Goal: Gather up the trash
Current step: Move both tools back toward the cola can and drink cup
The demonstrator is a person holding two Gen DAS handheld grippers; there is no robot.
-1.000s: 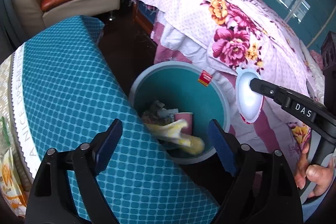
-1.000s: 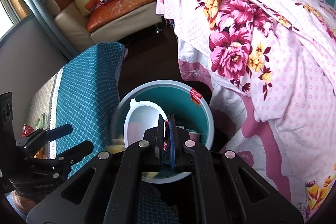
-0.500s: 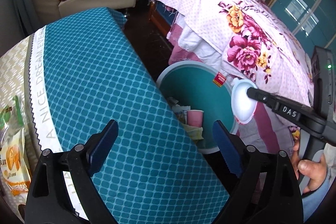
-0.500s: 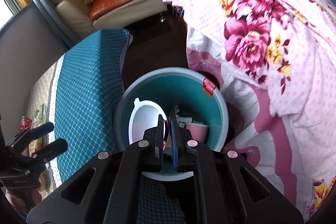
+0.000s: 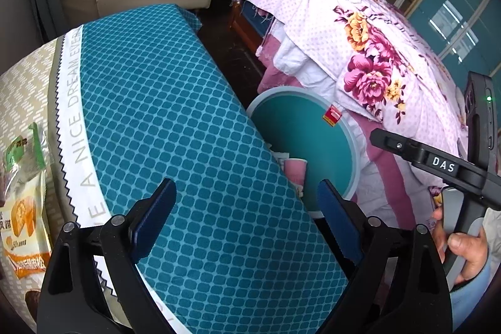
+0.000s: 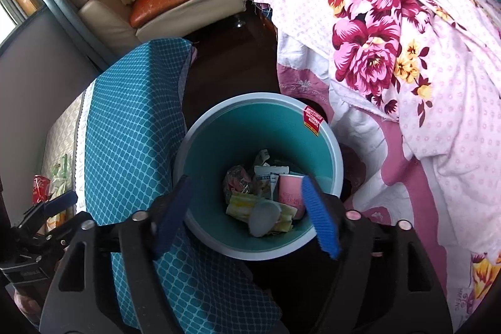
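My right jaws (image 6: 247, 218) have just opened above the bin (image 6: 219, 127), releasing the lid (image 6: 264, 221); left jaws (image 5: 247, 221) open, empty.

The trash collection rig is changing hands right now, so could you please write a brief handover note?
Right gripper: its jaws have just been opening, nothing between them, above the teal trash bin.
Left gripper: open, empty, over the teal tablecloth.
Done: the white plastic lid now lies in the bin, on wrappers beside a pink paper cup.
Left: the snack packets at the table's left edge and a red can beside them look like the next trash; the bin stands on the floor between table and bed.
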